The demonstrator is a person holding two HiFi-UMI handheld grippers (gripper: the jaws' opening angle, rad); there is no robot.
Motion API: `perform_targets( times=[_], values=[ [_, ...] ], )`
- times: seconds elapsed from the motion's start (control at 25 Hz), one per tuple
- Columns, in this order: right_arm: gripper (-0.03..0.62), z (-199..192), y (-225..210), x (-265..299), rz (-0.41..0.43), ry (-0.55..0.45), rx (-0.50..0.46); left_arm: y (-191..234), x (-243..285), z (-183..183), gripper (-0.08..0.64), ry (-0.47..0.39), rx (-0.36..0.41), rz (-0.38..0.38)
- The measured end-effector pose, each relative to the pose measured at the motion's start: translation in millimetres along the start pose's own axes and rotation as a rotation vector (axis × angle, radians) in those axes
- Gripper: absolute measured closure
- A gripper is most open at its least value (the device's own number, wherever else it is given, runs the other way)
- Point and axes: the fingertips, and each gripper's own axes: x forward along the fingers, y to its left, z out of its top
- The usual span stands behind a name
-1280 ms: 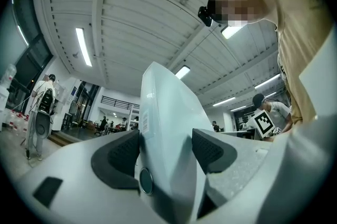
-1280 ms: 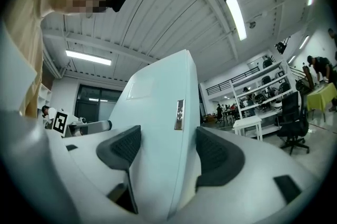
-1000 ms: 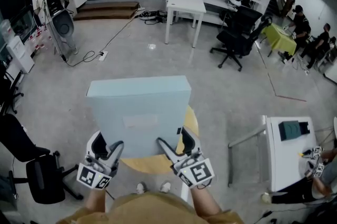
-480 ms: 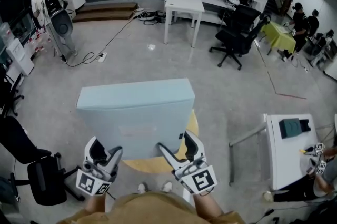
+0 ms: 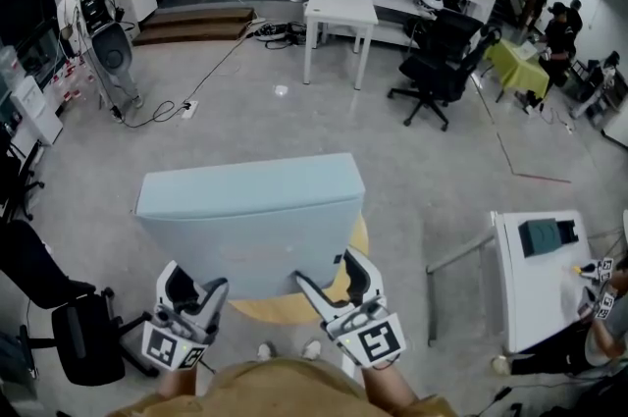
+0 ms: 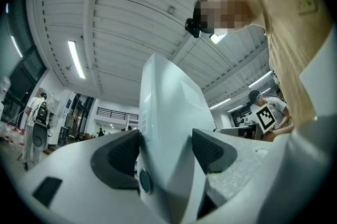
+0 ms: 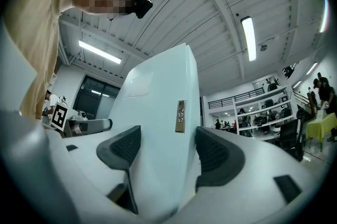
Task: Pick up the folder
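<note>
No print can be read anywhere on the pale blue box-shaped cardboard folder (image 5: 250,219). A blank rectangular label, pale like the board itself, shows faintly on its broad face in the head view and again in the right gripper view. That view also shows a small brass-coloured metal plate (image 7: 180,116) on the narrow edge, its marks too small to read. In the left gripper view a dark round finger hole (image 6: 143,181) sits low on the spine. The folder is shut, so its contents are hidden.

The left tool (image 5: 199,292) clamps the folder's near left edge, with both dark ribbed pads pressed on the board (image 6: 166,152). The right tool (image 5: 329,280) clamps the near right edge in the same way (image 7: 160,152). Each tool carries a cube with black-and-white square markers.

The folder stands tilted, top edge away from the person, over a round light-wooden desk (image 5: 357,235). Whether its lower edge touches that desk is hidden. To the right stands a white rectangular desk (image 5: 525,297) carrying a dark teal box (image 5: 548,240).
</note>
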Motion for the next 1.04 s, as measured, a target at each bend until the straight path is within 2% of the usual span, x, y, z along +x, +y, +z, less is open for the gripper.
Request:
perform_targets(
  times=[1.04],
  values=[
    [0.287, 9, -1, 8, 0.002, -0.003, -0.015, 5, 5, 8, 0.259, -0.008, 0.008, 0.006]
  ],
)
